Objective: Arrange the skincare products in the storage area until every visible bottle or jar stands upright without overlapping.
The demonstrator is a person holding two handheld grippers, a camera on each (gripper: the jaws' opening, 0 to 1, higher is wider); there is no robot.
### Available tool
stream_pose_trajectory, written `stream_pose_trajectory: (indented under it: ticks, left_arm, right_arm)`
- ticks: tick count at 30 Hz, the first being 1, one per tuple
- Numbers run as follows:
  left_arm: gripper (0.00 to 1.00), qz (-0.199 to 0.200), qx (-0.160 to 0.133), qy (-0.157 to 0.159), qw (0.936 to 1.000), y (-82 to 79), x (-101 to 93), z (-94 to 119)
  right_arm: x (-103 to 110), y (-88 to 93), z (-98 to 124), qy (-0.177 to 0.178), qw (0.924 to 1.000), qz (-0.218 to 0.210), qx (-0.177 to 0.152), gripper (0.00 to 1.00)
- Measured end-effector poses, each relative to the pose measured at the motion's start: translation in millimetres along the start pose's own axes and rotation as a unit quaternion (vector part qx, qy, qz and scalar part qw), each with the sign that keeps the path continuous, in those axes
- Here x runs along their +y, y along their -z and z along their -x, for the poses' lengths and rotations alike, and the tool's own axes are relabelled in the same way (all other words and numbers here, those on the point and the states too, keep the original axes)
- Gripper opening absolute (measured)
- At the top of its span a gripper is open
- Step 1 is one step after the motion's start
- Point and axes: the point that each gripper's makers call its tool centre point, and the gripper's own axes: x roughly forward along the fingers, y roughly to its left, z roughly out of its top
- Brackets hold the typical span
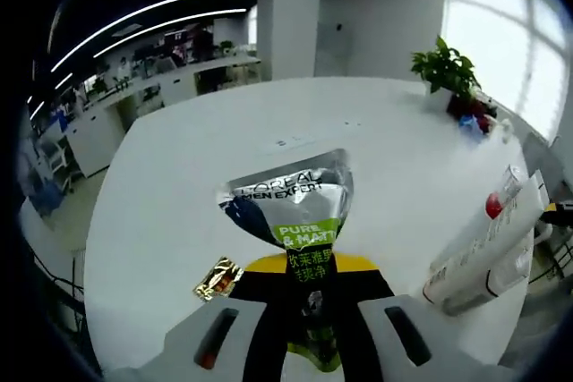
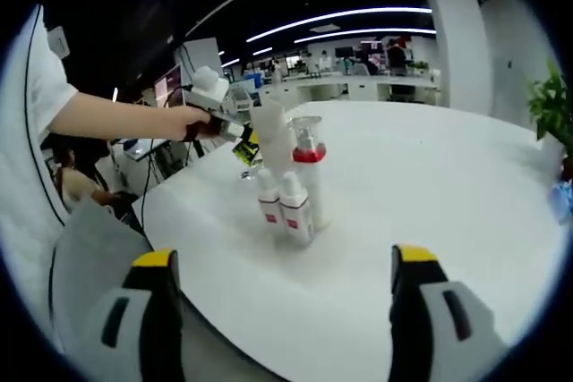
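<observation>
While the left gripper (image 1: pixel 309 310) clamps a silver tube (image 1: pixel 300 207) (green band, crimped end), right gripper (image 2: pixel 282 310) jaws gape empty.

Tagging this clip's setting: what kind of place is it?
Likely an open-plan office: a large white table, rows of desks behind, strip ceiling lights and a potted plant.

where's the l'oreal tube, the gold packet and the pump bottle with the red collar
L'Oreal tube (image 1: pixel 288 199): left gripper view, silver crimped end above the green label.
Gold packet (image 1: pixel 218 278): left gripper view, middle of the foil.
Pump bottle (image 2: pixel 309 155): right gripper view, red collar.
</observation>
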Motion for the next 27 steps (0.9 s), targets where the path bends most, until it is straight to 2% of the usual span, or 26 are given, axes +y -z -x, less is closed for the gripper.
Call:
stream_pose_trajectory:
  ticks: [9, 14, 22, 27]
  left_arm:
    - [0.12, 0.006, -0.012, -0.006, 0.9999, 5.8, -3.6, 22.9]
    - [0.12, 0.003, -0.015, -0.003, 0.9999, 17.2, -11.8, 38.1]
    - [0.12, 0.013, -0.014, -0.007, 0.9998, 33.9, -14.6, 55.2]
    - [0.12, 0.016, -0.021, -0.007, 0.9996, 40.8, -25.6, 69.2]
  right_arm:
    - [5.2, -3.1, 0.7, -0.005, 1.0, 0.006, -0.003, 0.99]
    - [8.5, -5.8, 0.6, -0.009, 0.9999, 0.01, -0.006, 0.99]
    - [11.8, -7.5, 1.0, -0.013, 0.9998, 0.014, -0.008, 0.98]
    - [16.2, -9.8, 0.7, -0.018, 0.9997, 0.016, -0.011, 0.98]
